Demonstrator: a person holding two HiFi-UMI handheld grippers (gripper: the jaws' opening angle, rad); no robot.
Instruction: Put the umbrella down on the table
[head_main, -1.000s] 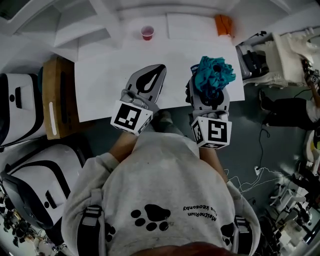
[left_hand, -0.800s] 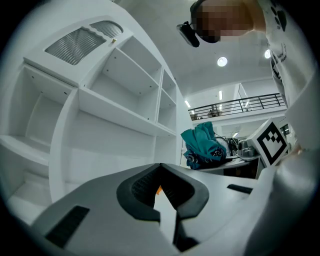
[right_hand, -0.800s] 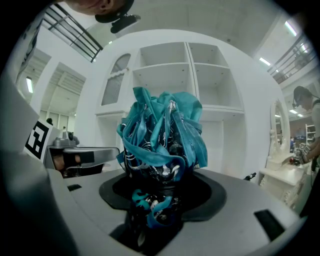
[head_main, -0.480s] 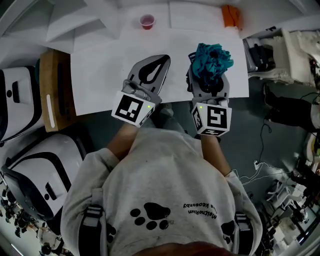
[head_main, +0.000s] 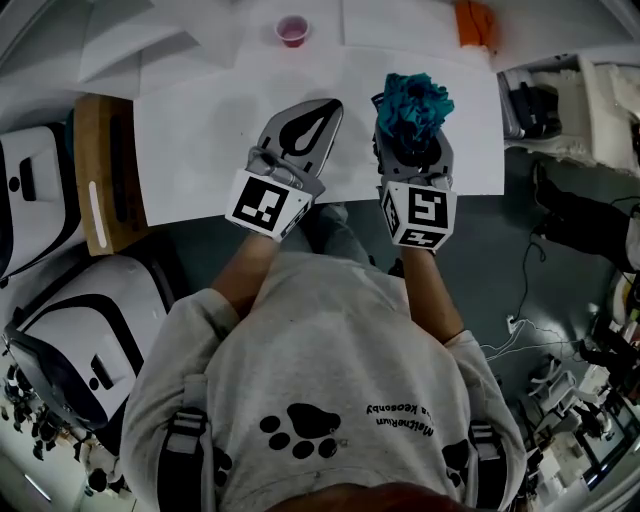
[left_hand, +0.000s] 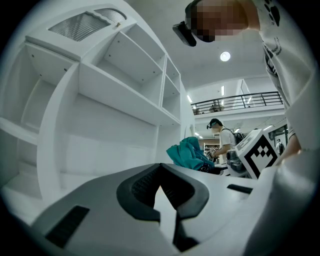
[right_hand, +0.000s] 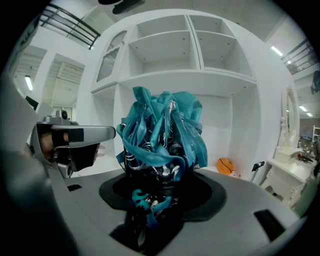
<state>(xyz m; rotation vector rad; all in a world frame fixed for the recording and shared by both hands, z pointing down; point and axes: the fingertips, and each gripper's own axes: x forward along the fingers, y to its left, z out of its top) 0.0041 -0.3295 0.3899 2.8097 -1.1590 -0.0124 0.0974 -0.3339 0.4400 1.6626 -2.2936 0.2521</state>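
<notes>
Crumpled teal fabric umbrella (right_hand: 162, 132), folds bunched, clamped in the right gripper (right_hand: 159, 187) over the white table (head_main: 200, 130); left gripper (left_hand: 160, 172) tips meet, empty.

Person wearing a pale grey sweatshirt (head_main: 320, 350) with black paw prints (head_main: 305, 432) and dark shoulder straps (head_main: 185, 440). The grey left claw (head_main: 318, 118) and right claw (head_main: 408, 140) each carry a white marker cube (head_main: 266, 203).

This looks like a lab or test hall dressed with home furniture: a white desk (head_main: 190, 130) before bare white shelves (right_hand: 200, 45), a railed balcony (left_hand: 240, 100) under ceiling lights (left_hand: 225, 56), cables (head_main: 515, 347) loose on the grey floor (head_main: 490, 250), and white machines (head_main: 70, 330), perhaps robots, parked beside.
</notes>
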